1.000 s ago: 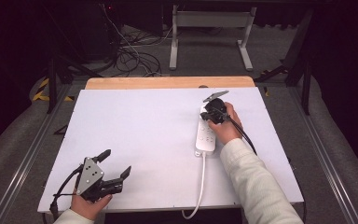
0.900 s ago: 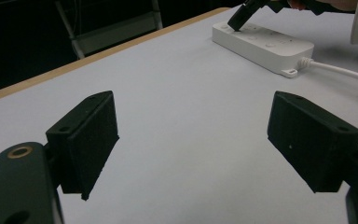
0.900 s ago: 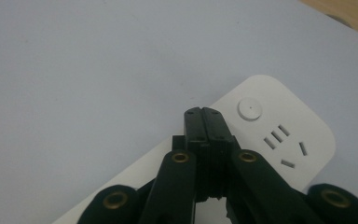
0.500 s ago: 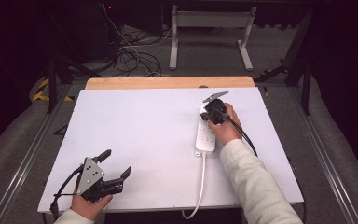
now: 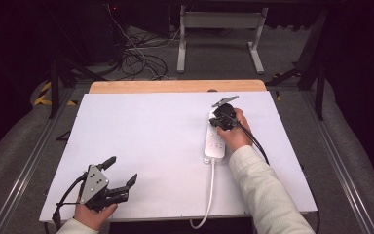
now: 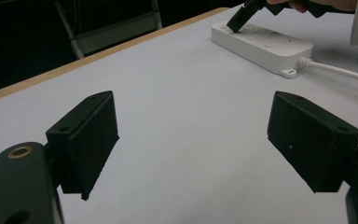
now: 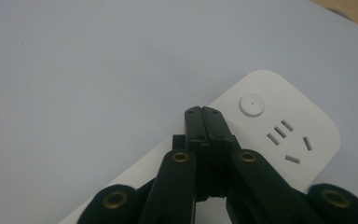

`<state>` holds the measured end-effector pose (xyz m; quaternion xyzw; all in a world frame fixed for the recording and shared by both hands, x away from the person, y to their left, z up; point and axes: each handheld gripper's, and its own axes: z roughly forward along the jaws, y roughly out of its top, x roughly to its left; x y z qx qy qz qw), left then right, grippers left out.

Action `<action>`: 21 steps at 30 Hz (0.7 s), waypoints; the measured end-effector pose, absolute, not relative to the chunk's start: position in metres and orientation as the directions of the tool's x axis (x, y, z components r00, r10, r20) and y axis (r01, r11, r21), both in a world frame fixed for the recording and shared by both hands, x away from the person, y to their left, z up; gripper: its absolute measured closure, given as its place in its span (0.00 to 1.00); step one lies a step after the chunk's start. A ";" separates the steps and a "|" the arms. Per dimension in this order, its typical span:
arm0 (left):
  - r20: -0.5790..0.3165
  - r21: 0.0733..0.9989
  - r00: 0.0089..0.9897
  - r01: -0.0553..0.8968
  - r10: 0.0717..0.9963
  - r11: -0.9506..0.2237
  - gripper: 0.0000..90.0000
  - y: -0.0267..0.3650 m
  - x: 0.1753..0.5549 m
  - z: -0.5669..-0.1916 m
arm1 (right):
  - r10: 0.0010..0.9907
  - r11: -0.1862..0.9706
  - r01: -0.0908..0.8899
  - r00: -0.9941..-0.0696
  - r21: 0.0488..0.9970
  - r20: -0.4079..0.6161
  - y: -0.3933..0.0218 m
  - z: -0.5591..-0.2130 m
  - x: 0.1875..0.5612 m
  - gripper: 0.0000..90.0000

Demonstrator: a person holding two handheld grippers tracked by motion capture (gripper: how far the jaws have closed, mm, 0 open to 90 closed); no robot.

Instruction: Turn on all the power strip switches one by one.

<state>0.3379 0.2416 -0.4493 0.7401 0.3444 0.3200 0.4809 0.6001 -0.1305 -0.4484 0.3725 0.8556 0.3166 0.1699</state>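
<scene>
From the high view, the left gripper (image 5: 122, 178) rests near the front left corner of the white table (image 5: 146, 131), held by the person's left hand (image 5: 93, 215); its jaws are spread wide and hold nothing. The right gripper (image 5: 217, 120) is over the far end of a white power strip (image 5: 215, 139) that lies lengthwise right of the table's middle, and the right hand (image 5: 234, 134) around it hides part of the strip. A white cord (image 5: 208, 187) runs from the strip's near end to the front edge of the table. A strip of bare wood (image 5: 175, 86) shows along the table's far edge. Beyond it the room is dark, with a grey floor, a tangle of cables (image 5: 139, 61) and a metal frame (image 5: 219, 34).

In the left gripper view, the two black jaws stand far apart with only bare table between them. Farther off, the power strip (image 6: 263, 46) lies on the table and the right gripper (image 6: 242, 17) angles down onto its far end; whether the tip touches cannot be told.

In the right gripper view, the jaws are pressed together with nothing between them, their tip over the strip beside a round button (image 7: 252, 104) and a set of socket slots (image 7: 289, 140).
</scene>
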 end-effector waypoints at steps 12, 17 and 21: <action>0.140 0.933 0.560 0.202 0.817 -0.298 0.18 0.241 0.338 -0.449 | 0.756 0.494 0.549 -0.654 0.675 -0.021 -0.133 -0.450 0.601 1.00; 0.142 0.932 0.559 0.202 0.817 -0.300 0.18 0.241 0.338 -0.450 | 0.764 0.487 0.557 -0.645 0.673 -0.019 -0.132 -0.450 0.600 1.00; 0.146 0.932 0.561 0.199 0.815 -0.304 0.18 0.241 0.338 -0.449 | 0.767 0.483 0.562 -0.642 0.671 -0.014 -0.131 -0.450 0.601 1.00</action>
